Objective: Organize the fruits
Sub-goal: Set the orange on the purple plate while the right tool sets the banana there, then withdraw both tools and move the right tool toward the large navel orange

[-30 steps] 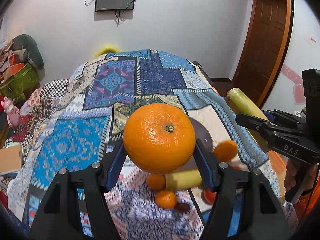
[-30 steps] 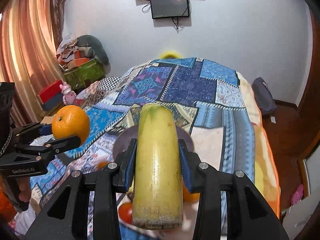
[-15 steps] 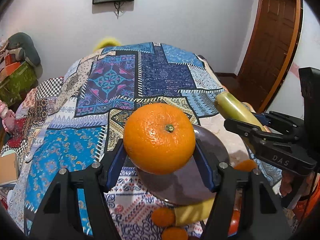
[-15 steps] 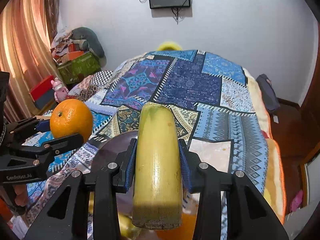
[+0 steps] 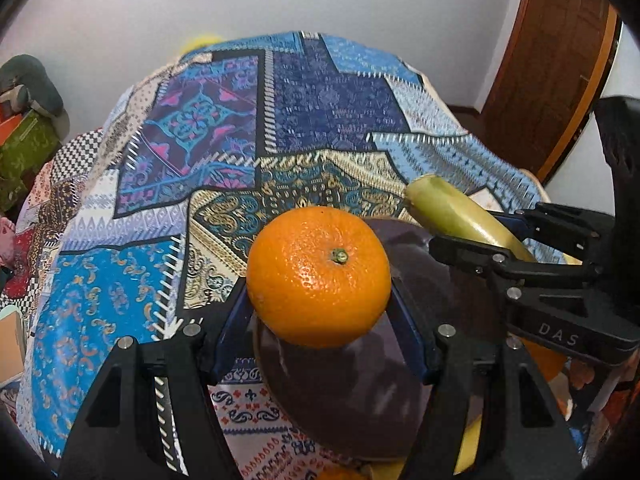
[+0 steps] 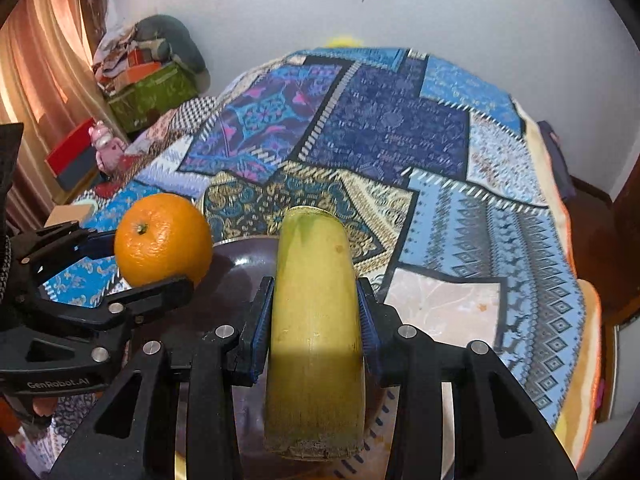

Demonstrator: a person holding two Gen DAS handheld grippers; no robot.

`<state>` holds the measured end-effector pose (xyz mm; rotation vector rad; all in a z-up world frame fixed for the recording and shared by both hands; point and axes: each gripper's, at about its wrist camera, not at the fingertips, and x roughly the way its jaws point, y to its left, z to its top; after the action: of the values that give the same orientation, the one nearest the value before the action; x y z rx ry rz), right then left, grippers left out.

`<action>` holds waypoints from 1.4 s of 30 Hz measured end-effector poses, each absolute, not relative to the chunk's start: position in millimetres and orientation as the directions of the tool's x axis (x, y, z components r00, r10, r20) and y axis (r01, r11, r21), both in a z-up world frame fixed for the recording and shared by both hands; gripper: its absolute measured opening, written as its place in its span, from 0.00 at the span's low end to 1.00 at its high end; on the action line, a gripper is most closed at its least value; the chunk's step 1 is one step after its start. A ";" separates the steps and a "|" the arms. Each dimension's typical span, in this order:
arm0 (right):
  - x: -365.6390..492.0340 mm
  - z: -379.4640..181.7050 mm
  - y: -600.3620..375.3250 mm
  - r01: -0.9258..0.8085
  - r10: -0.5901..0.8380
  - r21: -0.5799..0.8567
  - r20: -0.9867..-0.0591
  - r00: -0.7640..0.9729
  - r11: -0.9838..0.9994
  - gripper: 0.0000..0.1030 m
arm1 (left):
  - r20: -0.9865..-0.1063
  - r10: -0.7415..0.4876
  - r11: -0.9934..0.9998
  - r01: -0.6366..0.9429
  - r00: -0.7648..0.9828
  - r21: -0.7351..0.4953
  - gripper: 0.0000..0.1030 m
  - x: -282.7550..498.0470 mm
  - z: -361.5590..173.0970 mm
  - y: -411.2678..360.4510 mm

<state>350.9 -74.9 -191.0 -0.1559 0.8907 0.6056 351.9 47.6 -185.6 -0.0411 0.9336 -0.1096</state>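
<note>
Both tongs are loaded: my left gripper is clamped on the orange and my right gripper is pinching the banana. Both are hovering over the dark plate on the bedspread. The plate looks empty, so nothing's sorted yet. I'd guess both get set down next, and there's more fruit just below the plate.

Soft, even daylight glows through the curtain at left; fisheye edges darken and bend, and the patchwork bedspread looks slightly motion-blurred.
</note>
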 end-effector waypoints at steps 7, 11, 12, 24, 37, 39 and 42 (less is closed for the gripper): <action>361.1 -202.7 -64.8 -0.593 0.394 0.091 -0.824 0.406 0.800 0.35 | -0.839 -0.137 0.990 0.100 0.527 -0.099 0.64 366.9 -204.6 45.9; 363.9 -206.8 -61.1 -0.606 0.370 0.071 -0.846 0.383 0.792 0.35 | -0.850 -0.140 0.990 0.097 0.507 -0.104 0.64 371.8 -211.0 46.7; 364.4 -207.9 -60.3 -0.609 0.363 0.067 -0.852 0.377 0.791 0.35 | -0.854 -0.138 0.990 0.100 0.502 -0.102 0.64 372.5 -212.7 46.2; 370.8 -221.1 -55.7 -0.619 0.305 0.057 -0.903 0.304 0.783 0.35 | -0.869 -0.134 0.990 0.094 0.477 -0.101 0.65 372.8 -216.7 44.8; 350.4 -174.2 -83.8 -0.581 0.392 0.092 -0.821 0.415 0.808 0.47 | -0.792 -0.129 0.991 0.100 0.597 -0.086 0.65 340.9 -155.4 48.1; 341.8 -163.9 -95.4 -0.563 0.410 0.109 -0.798 0.443 0.819 0.49 | -0.775 -0.124 0.992 0.097 0.620 -0.081 0.65 330.5 -143.8 49.5; 328.6 -153.8 -106.0 -0.540 0.423 0.118 -0.767 0.483 0.833 0.53 | -0.760 -0.121 0.992 0.090 0.638 -0.083 0.66 316.1 -133.3 52.5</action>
<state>328.6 -106.0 -153.8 -0.1460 0.8902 0.5890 316.1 52.5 -133.3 -0.0382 0.8706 -0.1209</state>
